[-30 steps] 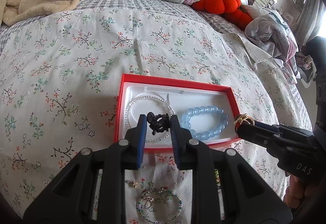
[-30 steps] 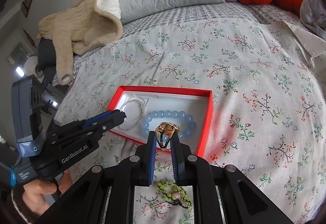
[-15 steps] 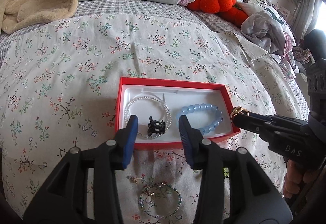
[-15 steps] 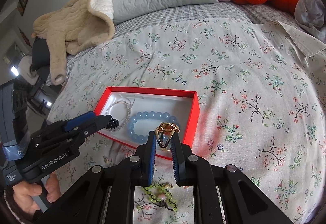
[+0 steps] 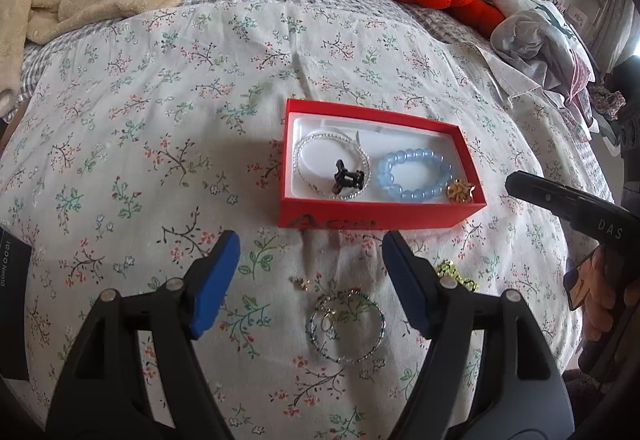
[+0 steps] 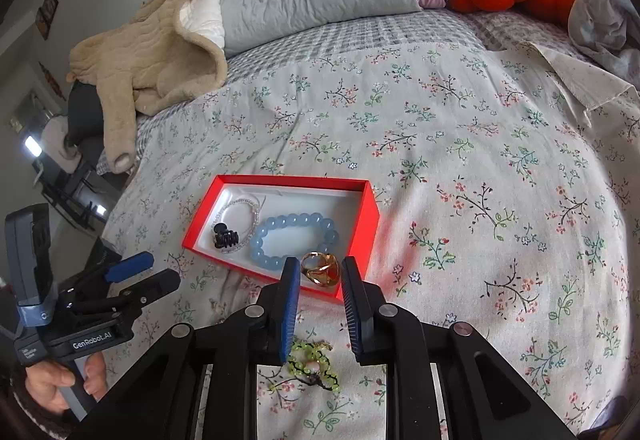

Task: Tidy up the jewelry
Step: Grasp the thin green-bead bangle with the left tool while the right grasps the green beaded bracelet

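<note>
Landmark: red box (image 5: 380,218) lying open on the floral bedspread (image 5: 160,120); every place below is given relative to it
Left gripper (image 5: 311,252): drawn back to the near side of the box, clear of its front wall; jaws have just been opening and now stand wide apart with nothing between them
Black hair claw (image 5: 349,178): a second ago clamped in the left gripper, now lying loose inside the box at its left end, on top of the clear bead bracelet (image 5: 316,144)
Right gripper (image 6: 320,282): poised over the box's near right corner; jaws have just been opening, and the pads (image 6: 291,282) stand off the ring on either side with a visible gap
Gold ring (image 6: 321,268): half a second ago pinched between the right pads, now resting on the white liner in the box's right end, just beside the blue bead bracelet (image 5: 416,176)
Change: both carried pieces have passed from the grippers into the box, so two placements look finished together
Still outside the box, near side: a thin beaded bangle (image 5: 346,326), a small gold charm (image 5: 301,282) and a green bead piece (image 6: 314,362), all on the bedspread close to the front wall
Meaning for the task: four pieces now sit in the box; three remain to be gathered, and both grippers are free to reach for them
Caution: the ring lies close to the front wall, so a careless withdrawal could nudge it
</note>
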Demonstrator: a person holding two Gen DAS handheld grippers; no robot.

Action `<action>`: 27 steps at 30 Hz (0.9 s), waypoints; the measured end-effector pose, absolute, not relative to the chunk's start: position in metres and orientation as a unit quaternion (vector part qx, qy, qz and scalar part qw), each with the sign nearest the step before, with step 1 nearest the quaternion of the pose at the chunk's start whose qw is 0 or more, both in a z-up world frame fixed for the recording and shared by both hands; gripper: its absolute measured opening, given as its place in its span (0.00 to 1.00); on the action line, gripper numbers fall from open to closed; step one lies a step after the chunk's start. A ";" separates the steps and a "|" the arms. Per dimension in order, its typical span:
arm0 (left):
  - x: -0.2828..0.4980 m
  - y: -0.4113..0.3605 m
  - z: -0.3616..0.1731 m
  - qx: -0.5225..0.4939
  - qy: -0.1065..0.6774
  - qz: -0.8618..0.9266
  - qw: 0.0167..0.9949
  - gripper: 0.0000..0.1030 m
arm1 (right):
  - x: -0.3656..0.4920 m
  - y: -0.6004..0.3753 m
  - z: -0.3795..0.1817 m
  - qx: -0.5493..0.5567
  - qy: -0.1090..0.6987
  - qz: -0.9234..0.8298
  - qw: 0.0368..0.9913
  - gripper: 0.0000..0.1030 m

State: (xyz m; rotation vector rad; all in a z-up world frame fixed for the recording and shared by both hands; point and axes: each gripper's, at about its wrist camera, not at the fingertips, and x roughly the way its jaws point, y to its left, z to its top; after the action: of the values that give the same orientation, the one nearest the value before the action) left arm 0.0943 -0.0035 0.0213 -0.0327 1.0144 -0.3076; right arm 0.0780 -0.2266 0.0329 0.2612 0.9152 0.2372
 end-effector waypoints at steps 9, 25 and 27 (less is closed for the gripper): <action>0.081 0.004 -0.017 -0.007 0.569 -0.145 0.809 0.73 | 0.058 -0.230 0.008 0.120 0.504 0.067 0.853 0.71; 0.083 -0.011 -0.050 -0.049 0.644 -0.164 0.746 0.55 | 0.058 -0.232 -0.014 0.121 0.546 0.036 0.828 0.71; 0.080 -0.017 -0.051 -0.014 0.640 -0.159 0.752 0.45 | 0.058 -0.233 -0.015 0.122 0.546 0.035 0.828 0.71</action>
State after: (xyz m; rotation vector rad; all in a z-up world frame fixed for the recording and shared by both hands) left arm 0.0796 -0.0172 -0.0515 -0.0316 1.3974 -0.3467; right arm 0.0578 -0.2328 -0.0148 0.2587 1.1604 0.0736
